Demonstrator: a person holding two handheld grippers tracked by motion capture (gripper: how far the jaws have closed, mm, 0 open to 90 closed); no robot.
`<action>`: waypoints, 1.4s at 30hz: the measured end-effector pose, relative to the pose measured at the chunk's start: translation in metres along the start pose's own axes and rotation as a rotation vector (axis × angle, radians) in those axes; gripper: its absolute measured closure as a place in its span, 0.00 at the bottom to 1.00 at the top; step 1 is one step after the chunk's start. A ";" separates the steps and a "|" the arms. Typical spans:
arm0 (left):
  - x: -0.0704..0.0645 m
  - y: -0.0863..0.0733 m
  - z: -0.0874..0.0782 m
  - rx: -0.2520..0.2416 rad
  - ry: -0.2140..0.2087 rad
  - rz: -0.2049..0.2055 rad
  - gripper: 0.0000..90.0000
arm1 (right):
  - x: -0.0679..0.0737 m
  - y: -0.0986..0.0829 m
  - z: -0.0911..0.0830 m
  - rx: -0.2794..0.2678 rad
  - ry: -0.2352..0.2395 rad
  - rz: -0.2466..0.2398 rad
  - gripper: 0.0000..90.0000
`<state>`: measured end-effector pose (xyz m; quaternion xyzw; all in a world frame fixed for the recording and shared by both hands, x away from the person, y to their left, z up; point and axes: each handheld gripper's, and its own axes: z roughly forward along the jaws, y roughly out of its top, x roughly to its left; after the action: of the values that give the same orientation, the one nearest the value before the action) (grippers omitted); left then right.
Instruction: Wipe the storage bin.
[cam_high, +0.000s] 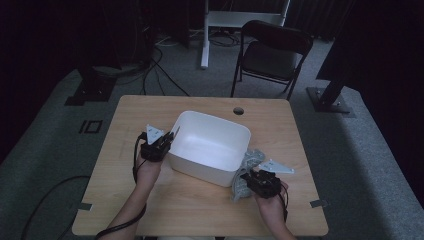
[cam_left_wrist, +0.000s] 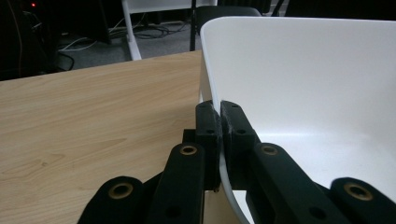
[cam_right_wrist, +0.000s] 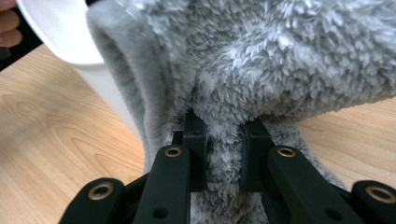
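A person at a pale wooden table (cam_high: 200, 200) works two hand-held tongs at once. The left gripper (cam_left_wrist: 219, 116) is clamped on the near wall of a white tub (cam_high: 210, 145), one jaw outside and one inside the thin rim, steadying it. The right gripper (cam_right_wrist: 224, 135) pinches a fold of grey fleece cloth (cam_right_wrist: 261, 60) between its jaws, the pile bulging up and over the tips.

In the high view the cloth (cam_high: 246, 172) hangs and bunches just ahead of the right gripper (cam_high: 255, 177), pressed against the tub's outer corner on the side facing those tongs; the tub itself sits between the two tools. The basin's floor, as far as it shows, is bare, so the work looks to be at its early stage: the cloth is gripped and the tub held, but the lift over the rim and the drop inside remain to be done.

The tub is smooth, glossy moulded plastic with rounded corners and a slim, curving lip. The cloth is thick, shaggy and soft, a silvery plush that folds loosely and will likely sag on either side of the pinch when raised. The tabletop shows a light grain, matte and flat.
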<state>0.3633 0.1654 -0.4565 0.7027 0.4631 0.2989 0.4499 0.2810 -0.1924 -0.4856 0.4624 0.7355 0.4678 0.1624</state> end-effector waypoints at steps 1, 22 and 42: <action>0.000 0.000 0.000 0.000 0.001 -0.001 0.96 | -0.001 0.000 0.002 -0.001 -0.004 -0.001 0.86; -0.001 0.001 0.001 0.001 0.009 -0.005 0.96 | -0.035 -0.013 0.042 0.096 0.017 0.057 0.86; -0.003 0.003 -0.012 0.046 -0.094 -0.025 0.69 | -0.074 0.026 -0.011 -0.073 -0.048 0.131 0.84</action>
<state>0.3531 0.1670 -0.4489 0.7201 0.4572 0.2493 0.4585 0.3252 -0.2563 -0.4726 0.5142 0.6822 0.4927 0.1656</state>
